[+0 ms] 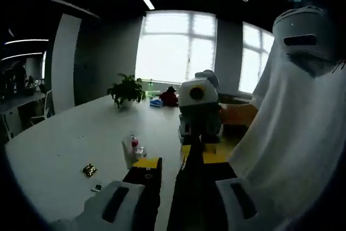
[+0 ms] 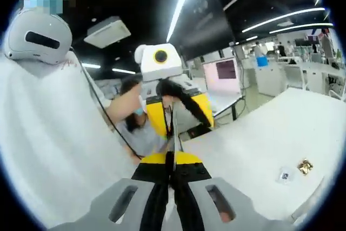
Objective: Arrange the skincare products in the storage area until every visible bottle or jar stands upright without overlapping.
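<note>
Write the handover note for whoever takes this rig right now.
Left gripper: slightly open, empty, held above the table.
Right gripper: shut, empty, held off the table, facing the left one.
Bottles: a small cluster on the table just beyond the left jaws. They look upright, but are too small to tell whether they touch.
Done: nothing evident.
Left: check the bottles up close, then stand and space them as needed.

Small clear skincare bottles [image 1: 132,150], one with a red cap, stand upright, clustered close together on the white tabletop [image 1: 70,144] near its near edge.
</note>
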`<action>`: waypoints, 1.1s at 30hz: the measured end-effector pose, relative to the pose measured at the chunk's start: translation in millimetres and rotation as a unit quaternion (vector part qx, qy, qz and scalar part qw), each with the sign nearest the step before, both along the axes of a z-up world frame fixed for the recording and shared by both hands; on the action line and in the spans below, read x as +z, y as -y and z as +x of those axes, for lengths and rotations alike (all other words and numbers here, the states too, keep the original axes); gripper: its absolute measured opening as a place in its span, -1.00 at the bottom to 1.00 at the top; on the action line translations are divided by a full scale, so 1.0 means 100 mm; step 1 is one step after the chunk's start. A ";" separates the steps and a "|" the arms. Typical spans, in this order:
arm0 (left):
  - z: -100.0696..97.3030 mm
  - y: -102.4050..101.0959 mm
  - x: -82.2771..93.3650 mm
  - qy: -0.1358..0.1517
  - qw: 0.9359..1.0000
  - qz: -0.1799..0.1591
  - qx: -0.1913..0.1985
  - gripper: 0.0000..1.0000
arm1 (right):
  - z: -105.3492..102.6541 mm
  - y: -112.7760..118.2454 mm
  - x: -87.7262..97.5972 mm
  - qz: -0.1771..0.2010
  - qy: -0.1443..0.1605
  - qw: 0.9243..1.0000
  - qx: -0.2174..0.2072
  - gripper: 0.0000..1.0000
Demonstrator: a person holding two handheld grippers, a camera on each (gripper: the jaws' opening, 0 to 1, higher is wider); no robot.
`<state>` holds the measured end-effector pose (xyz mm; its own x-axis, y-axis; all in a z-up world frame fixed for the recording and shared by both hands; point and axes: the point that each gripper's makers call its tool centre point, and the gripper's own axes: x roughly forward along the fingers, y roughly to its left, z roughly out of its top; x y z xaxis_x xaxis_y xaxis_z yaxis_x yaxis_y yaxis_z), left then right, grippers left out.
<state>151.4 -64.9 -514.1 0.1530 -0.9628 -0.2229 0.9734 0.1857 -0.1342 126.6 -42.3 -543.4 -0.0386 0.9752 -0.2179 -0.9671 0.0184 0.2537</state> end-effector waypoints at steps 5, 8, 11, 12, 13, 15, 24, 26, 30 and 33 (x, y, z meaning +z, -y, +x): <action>0.02 0.00 0.06 -0.016 0.999 -0.029 0.015 -0.91 | 0.09 0.06 0.05 0.016 -0.004 1.000 -0.013 -0.97; 0.06 -0.04 0.11 -0.021 0.998 -0.051 0.021 -0.92 | 0.11 0.07 0.10 0.027 0.000 0.999 -0.017 -0.95; 0.13 -0.09 0.30 -0.039 0.992 -0.112 0.044 -0.92 | 0.15 0.10 0.14 0.038 0.001 0.999 -0.026 -0.88; 0.15 -0.11 0.34 -0.046 0.990 -0.126 0.052 -0.92 | 0.16 0.11 0.13 0.034 0.004 0.999 -0.028 -0.85; 0.21 -0.17 0.45 -0.054 0.983 -0.160 0.064 -0.92 | 0.18 0.14 0.06 0.018 0.010 0.999 -0.033 -0.83; 0.27 -0.26 0.60 -0.070 0.973 -0.209 0.074 -0.92 | 0.17 0.17 0.02 0.011 0.011 0.999 -0.034 -0.81; 0.49 -0.57 0.82 -0.092 0.938 -0.301 0.144 -0.92 | 0.29 0.21 0.36 0.168 -0.069 0.978 -0.104 -0.84; 0.52 -0.61 0.83 -0.103 0.926 -0.325 0.161 -0.92 | 0.34 0.23 0.45 0.204 -0.086 0.967 -0.122 -0.86; 0.54 -0.64 0.81 -0.117 0.909 -0.357 0.181 -0.92 | 0.44 0.25 0.56 0.254 -0.111 0.948 -0.155 -0.90; 0.55 -0.68 0.77 -0.125 0.899 -0.372 0.197 -0.93 | 0.48 0.26 0.62 0.288 -0.148 0.932 -0.162 -0.95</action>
